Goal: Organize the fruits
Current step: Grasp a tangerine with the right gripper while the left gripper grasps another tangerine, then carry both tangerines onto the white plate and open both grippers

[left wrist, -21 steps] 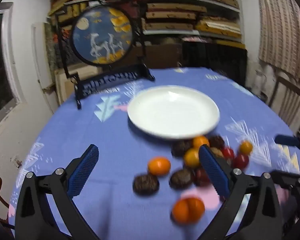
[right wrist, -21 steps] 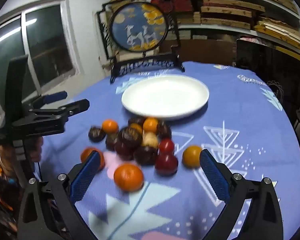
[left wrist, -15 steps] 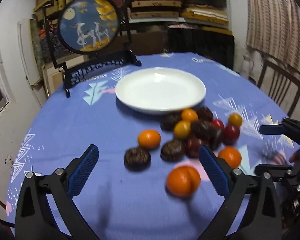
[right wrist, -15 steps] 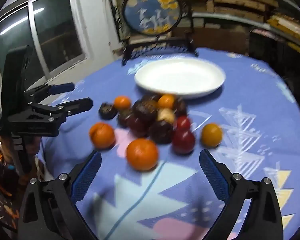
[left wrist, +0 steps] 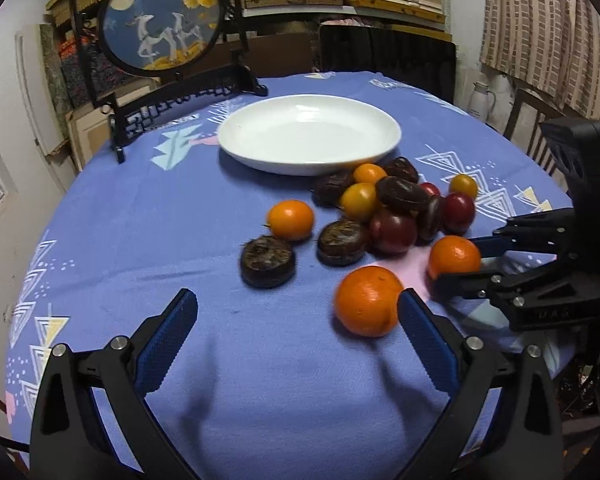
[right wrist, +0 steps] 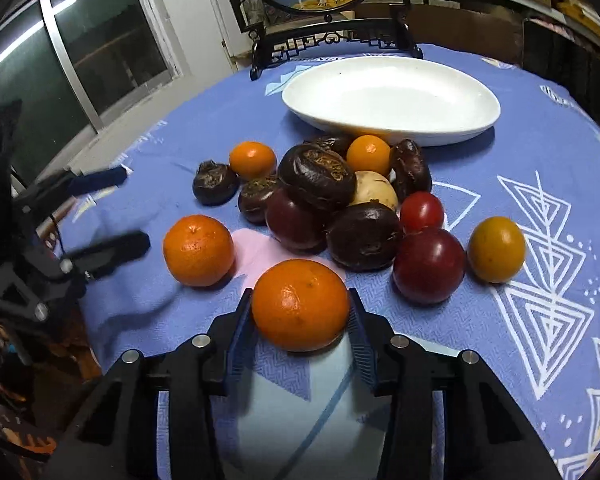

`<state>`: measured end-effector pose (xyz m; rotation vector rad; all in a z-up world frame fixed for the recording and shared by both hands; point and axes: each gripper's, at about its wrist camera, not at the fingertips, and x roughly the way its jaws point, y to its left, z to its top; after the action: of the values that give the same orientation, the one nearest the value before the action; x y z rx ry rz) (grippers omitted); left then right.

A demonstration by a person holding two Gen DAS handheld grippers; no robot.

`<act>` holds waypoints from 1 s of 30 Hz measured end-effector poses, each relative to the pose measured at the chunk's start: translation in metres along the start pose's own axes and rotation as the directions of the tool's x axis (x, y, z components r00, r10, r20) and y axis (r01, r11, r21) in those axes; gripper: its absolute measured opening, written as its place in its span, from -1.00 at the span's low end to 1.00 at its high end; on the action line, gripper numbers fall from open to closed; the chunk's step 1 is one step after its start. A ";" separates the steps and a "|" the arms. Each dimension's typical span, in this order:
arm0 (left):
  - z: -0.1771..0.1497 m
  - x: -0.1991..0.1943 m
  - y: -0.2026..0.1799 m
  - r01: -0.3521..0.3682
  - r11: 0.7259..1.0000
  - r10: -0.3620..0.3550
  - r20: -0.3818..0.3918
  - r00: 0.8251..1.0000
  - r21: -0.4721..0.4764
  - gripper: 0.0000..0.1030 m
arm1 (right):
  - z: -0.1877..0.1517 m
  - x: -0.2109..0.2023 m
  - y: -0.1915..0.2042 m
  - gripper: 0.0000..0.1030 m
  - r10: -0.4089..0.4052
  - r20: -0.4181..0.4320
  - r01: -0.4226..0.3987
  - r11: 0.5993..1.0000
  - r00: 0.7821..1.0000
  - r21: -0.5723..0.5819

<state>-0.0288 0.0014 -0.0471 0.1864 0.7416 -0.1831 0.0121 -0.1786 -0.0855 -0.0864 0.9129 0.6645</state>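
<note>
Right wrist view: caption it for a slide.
Right gripper closed on an orange, other fruit heaped before an empty white plate.

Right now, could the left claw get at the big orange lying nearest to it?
Probably yes: the left claw is wide open, and that orange lies free on the cloth beside its right finger, apart from the pile.

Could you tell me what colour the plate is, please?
White; the plate shows best in the left wrist view.

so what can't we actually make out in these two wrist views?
- Right wrist: underside of the orange between the right gripper pads; the fruit's own bulge hides whether it is lifted.
- Left wrist: far fruits in the pile, overlapped by nearer ones.
- Left gripper open; its base is cut off by the frame edge.
</note>
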 end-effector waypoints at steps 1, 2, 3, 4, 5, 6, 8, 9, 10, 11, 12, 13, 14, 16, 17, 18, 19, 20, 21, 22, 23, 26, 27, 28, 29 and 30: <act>-0.001 0.001 -0.002 0.019 1.000 -0.019 -0.002 1.000 -0.004 0.91 | -0.001 -0.002 -0.001 -0.13 0.002 0.003 -0.002 1.000 1.000 -0.005; 0.000 0.004 -0.006 0.020 1.000 -0.020 0.001 1.000 0.010 0.91 | -0.002 -0.005 -0.003 -0.13 0.002 0.005 -0.002 1.000 1.000 -0.007; 0.001 0.009 -0.010 0.025 0.999 -0.025 -0.006 1.000 0.021 0.91 | -0.003 -0.008 -0.005 -0.13 -0.003 0.007 0.003 1.000 1.000 -0.002; 0.002 0.013 -0.015 0.034 0.999 -0.033 -0.014 0.999 0.031 0.91 | -0.004 -0.012 -0.008 -0.13 -0.011 0.011 0.011 1.000 1.000 0.004; 0.003 0.017 -0.018 0.040 0.999 -0.040 -0.019 0.999 0.034 0.91 | -0.005 -0.015 -0.010 -0.13 -0.027 0.020 0.027 1.000 0.999 0.007; 0.005 0.024 -0.022 0.040 0.998 -0.039 -0.029 0.999 0.039 0.91 | -0.004 -0.018 -0.013 -0.13 -0.035 0.021 0.035 0.999 0.999 0.012; 0.007 0.035 -0.027 0.048 0.998 -0.046 -0.070 0.997 0.030 0.91 | -0.005 -0.023 -0.017 -0.13 -0.035 0.028 0.034 0.999 0.999 0.025; 0.008 0.041 -0.029 0.051 0.998 -0.049 -0.084 0.995 0.023 0.91 | -0.006 -0.024 -0.017 -0.13 -0.036 0.032 0.036 0.999 0.999 0.023; 0.008 0.044 -0.029 0.051 0.999 -0.049 -0.093 0.994 0.013 0.90 | -0.006 -0.024 -0.018 -0.13 -0.036 0.034 0.036 0.999 0.999 0.019; 0.008 0.049 -0.030 0.038 0.999 -0.035 -0.104 0.994 0.019 0.71 | -0.007 -0.024 -0.017 -0.13 -0.034 0.035 0.034 0.999 0.999 0.017; 0.008 0.053 -0.030 0.041 0.999 -0.038 -0.122 0.992 0.019 0.13 | -0.007 -0.024 -0.019 -0.13 -0.033 0.033 0.032 0.999 0.999 0.015; 0.008 0.056 -0.030 0.076 0.997 -0.075 -0.163 0.984 0.003 -0.09 | -0.008 -0.023 -0.019 -0.13 -0.034 0.033 0.034 0.999 0.999 0.013; 0.008 0.056 -0.028 0.093 0.995 -0.096 -0.190 0.977 -0.023 -0.11 | -0.008 -0.023 -0.019 -0.13 -0.034 0.034 0.034 0.999 0.999 0.013; 0.009 0.054 -0.027 0.074 0.997 -0.079 -0.189 0.979 -0.032 -0.12 | -0.010 -0.023 -0.020 -0.13 -0.029 0.039 0.028 0.999 0.999 0.017; 0.010 0.052 -0.028 0.069 0.997 -0.074 -0.187 0.980 -0.032 -0.12 | -0.011 -0.023 -0.021 -0.13 -0.029 0.041 0.028 0.999 0.999 0.018; 0.010 0.050 -0.029 0.070 0.997 -0.075 -0.184 0.980 -0.035 -0.12 | -0.011 -0.024 -0.021 -0.13 -0.029 0.045 0.028 0.999 0.999 0.019; 0.012 0.047 -0.029 0.071 0.997 -0.077 -0.183 0.980 -0.039 -0.12 | -0.011 -0.025 -0.022 -0.13 -0.027 0.046 0.026 0.999 0.999 0.020; 0.013 0.045 -0.031 0.066 0.997 -0.072 -0.176 0.982 -0.038 -0.12 | -0.012 -0.027 -0.022 -0.13 -0.027 0.050 0.026 0.999 0.998 0.020; 0.016 0.042 -0.030 0.063 0.997 -0.068 -0.171 0.983 -0.036 -0.12 | -0.011 -0.028 -0.023 -0.13 -0.031 0.056 0.030 0.999 0.998 0.018; 0.019 0.040 -0.031 0.050 0.998 -0.054 -0.159 0.986 -0.029 -0.12 | -0.011 -0.030 -0.023 -0.13 -0.032 0.061 0.031 0.999 0.998 0.017; 0.025 0.037 -0.032 0.032 0.999 -0.035 -0.144 0.989 -0.019 -0.12 | -0.010 -0.032 -0.024 -0.13 -0.030 0.064 0.029 0.999 0.997 0.017; 0.041 0.033 -0.031 -0.009 1.000 0.008 -0.118 0.993 -0.006 -0.12 | -0.004 -0.040 -0.028 -0.13 -0.041 0.093 0.039 0.999 0.995 0.015; 0.050 0.032 -0.031 -0.039 0.999 0.039 -0.101 0.994 0.004 -0.12 | 0.000 -0.042 -0.029 -0.13 -0.044 0.103 0.043 0.999 0.994 0.014; 0.057 0.032 -0.032 -0.054 0.998 0.055 -0.090 0.994 0.009 -0.12 | 0.003 -0.044 -0.030 -0.13 -0.045 0.111 0.044 0.999 0.993 0.013; 0.061 0.033 -0.031 -0.063 0.998 0.064 -0.081 0.995 0.012 -0.12 | 0.008 -0.047 -0.031 -0.13 -0.048 0.121 0.047 0.999 0.991 0.010; 0.069 0.033 -0.030 -0.073 0.997 0.074 -0.069 0.995 0.013 -0.12 | 0.012 -0.048 -0.032 -0.13 -0.055 0.130 0.054 0.999 0.990 0.006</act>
<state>0.0332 -0.0470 -0.0227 0.2307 0.8017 -0.1106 0.0177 -0.2237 -0.0480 -0.0648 0.7828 0.6113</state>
